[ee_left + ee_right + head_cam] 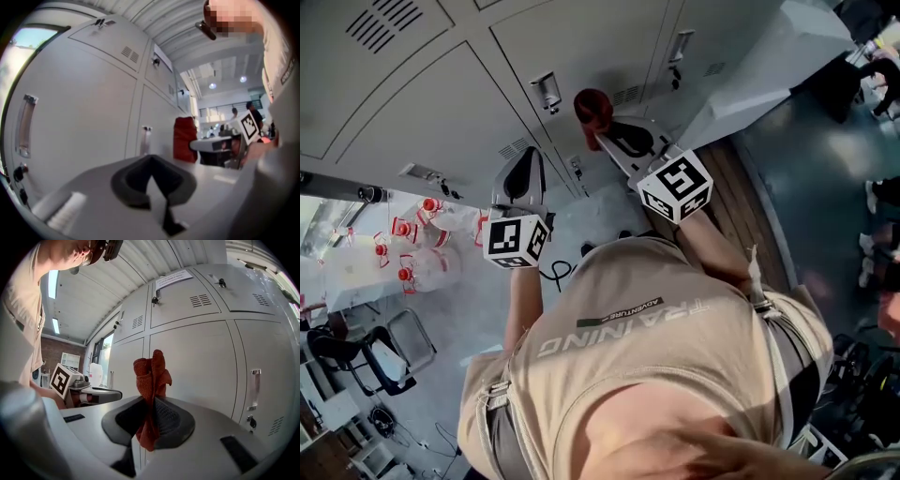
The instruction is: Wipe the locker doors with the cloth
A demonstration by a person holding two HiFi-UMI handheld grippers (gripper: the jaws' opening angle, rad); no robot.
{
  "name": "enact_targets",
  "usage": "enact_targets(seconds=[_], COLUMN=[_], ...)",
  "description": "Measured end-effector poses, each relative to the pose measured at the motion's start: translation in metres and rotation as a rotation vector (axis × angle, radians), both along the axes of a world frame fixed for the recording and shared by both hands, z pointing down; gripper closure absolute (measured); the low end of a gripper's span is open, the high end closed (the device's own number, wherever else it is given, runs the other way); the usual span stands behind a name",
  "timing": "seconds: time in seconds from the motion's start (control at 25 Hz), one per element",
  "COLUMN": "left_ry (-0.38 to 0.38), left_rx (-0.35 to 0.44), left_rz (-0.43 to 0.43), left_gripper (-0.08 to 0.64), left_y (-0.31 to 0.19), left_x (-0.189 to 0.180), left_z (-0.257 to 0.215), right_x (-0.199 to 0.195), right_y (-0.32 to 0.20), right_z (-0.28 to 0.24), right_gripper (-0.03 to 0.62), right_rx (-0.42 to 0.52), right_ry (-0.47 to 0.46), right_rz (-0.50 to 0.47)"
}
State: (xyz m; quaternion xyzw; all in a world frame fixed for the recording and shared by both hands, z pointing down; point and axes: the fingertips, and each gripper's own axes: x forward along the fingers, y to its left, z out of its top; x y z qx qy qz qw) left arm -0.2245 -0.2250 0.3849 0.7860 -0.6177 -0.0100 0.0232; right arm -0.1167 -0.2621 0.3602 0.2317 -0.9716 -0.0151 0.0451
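The red cloth [593, 111] [151, 376] is bunched upright between the jaws of my right gripper [602, 127] [152, 401], which is shut on it. It is held close to the grey locker doors [572, 47] [192, 357]; I cannot tell whether it touches them. My left gripper [523, 178] [151, 161] is shut with nothing in it and faces a locker door [84, 103] further left. From the left gripper view, the red cloth [185, 139] shows off to the right.
The doors carry latch handles [547, 91] [253, 387] and vent slots [384, 28]. Several red-capped water bottles [422, 244] stand on the floor at left beside a folding chair [380, 361]. A cable [558, 272] lies by my feet. A pale slab [769, 66] juts out at right.
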Motion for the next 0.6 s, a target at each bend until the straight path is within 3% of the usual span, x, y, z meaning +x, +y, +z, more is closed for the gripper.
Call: enact_targets(seconds=[0.24,0.6], left_ry=[0.005,-0.005], left_rx=[0.013,-0.01], left_rz=[0.038,0.028], left_gripper=[0.555,0.555], left_y=[-0.005,-0.018], left_x=[-0.002,-0.022], left_z=[0.001,0.014], right_x=[-0.002,-0.015], right_y=[-0.007,-0.02], right_z=[0.003,0.022], right_gripper=[0.538,0.538], right_rx=[0.007,-0.02], right_ry=[0.003,-0.01], right_rz=[0.04,0.047])
